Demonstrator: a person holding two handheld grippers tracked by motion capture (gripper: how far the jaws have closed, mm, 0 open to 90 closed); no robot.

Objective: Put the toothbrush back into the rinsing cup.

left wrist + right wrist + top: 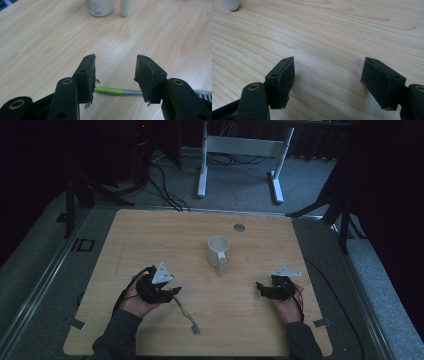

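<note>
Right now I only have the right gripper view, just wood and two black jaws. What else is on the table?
Observer: A white cup with a long handle stands near the middle of the table.
Operator: Anything near the other gripper?
Observer: Yes, a brush with a green and grey handle lies on the wood beside the left gripper; in the left gripper view its handle crosses the gap between the open jaws.
Operator: Is it gripped?
Observer: No. The jaws stand apart, clear of the handle.
Operator: And my gripper, where is it relative to the cup?
Observer: The right gripper sits to the right of the cup and nearer the person, jaws open, holding nothing.
</note>
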